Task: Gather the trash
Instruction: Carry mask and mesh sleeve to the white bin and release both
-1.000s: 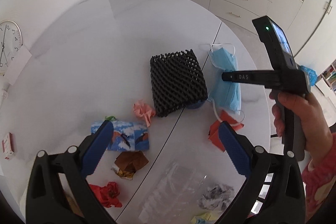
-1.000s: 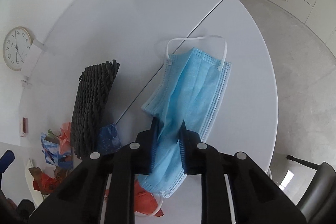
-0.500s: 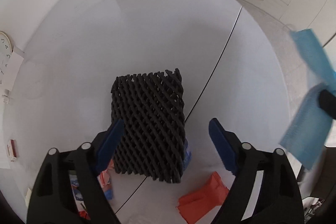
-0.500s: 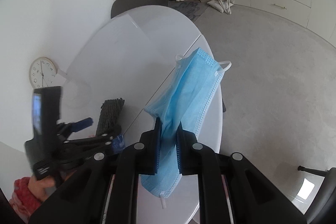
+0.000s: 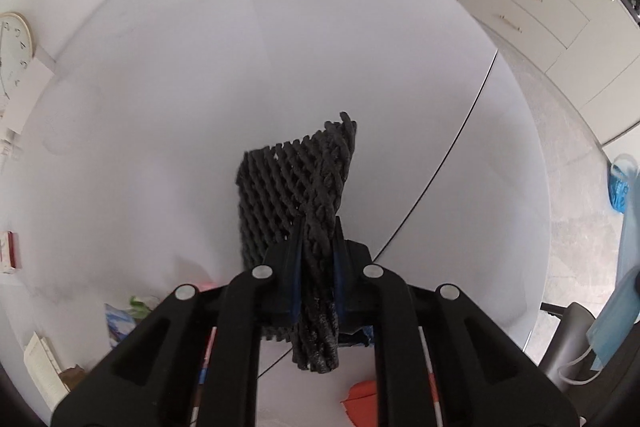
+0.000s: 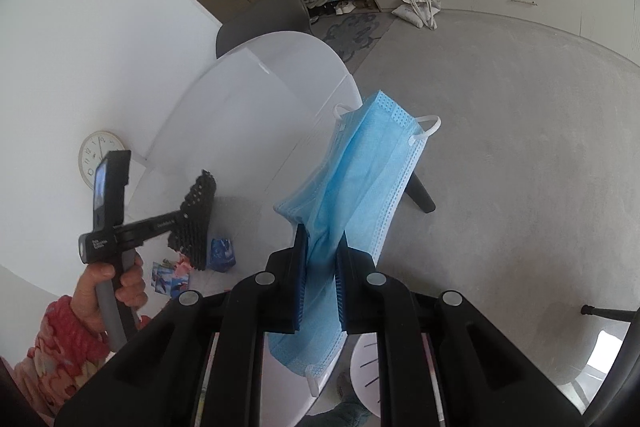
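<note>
The left gripper (image 5: 318,247), which a second ago hung wide open above the bench (image 5: 160,107), has closed on the black foam net (image 5: 304,187) and pinched its near edge into a bunch, so the net now stands up off the surface instead of lying flat. The right gripper (image 6: 322,259) has carried the blue face mask (image 6: 360,179) off the bench, and it now hangs over the floor (image 6: 520,147) beside the edge.

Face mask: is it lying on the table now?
No, the right gripper holds the mask in the air beyond the table edge.
</note>
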Action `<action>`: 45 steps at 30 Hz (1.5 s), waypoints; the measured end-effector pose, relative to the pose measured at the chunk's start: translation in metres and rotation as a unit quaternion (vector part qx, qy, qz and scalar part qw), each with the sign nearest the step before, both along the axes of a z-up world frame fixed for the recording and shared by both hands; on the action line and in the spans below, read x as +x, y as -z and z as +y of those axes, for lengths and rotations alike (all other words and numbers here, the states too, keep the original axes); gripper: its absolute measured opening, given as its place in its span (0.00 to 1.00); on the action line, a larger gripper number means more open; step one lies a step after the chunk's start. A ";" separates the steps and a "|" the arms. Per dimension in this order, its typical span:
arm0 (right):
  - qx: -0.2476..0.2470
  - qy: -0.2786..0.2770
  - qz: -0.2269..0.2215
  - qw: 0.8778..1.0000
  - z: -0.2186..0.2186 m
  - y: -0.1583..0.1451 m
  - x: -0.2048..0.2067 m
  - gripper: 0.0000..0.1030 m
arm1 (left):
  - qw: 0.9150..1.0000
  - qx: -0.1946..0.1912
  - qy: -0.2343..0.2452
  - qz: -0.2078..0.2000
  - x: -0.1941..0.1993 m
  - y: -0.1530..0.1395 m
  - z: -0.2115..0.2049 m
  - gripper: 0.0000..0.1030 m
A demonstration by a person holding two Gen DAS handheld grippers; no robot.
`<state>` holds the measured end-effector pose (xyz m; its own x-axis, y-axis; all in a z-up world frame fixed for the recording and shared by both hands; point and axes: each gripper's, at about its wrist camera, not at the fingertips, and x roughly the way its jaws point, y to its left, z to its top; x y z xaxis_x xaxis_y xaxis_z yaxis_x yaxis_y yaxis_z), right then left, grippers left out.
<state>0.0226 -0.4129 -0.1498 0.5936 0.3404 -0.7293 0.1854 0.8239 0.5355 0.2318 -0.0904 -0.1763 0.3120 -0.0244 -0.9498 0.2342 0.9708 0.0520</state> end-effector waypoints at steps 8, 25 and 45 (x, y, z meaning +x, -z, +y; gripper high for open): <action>-0.029 -0.017 0.081 0.996 0.007 0.058 -0.058 0.15 | 0.998 -0.039 0.004 -0.058 -0.035 -0.073 0.008 0.12; -0.045 -0.088 0.237 0.967 0.061 0.259 -0.075 0.74 | 0.984 -0.083 0.152 -0.033 -0.210 -0.086 -0.051 0.12; -0.102 0.052 0.133 0.984 -0.062 0.080 -0.185 0.90 | 0.969 -0.024 0.246 0.017 -0.313 0.015 -0.145 0.52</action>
<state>-0.1620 -0.4752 -0.2302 0.3955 0.1175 -0.9109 0.3858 0.8788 0.2808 -0.0813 -0.2351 -0.1910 0.2196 -0.2063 -0.9535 0.6701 0.7422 -0.0062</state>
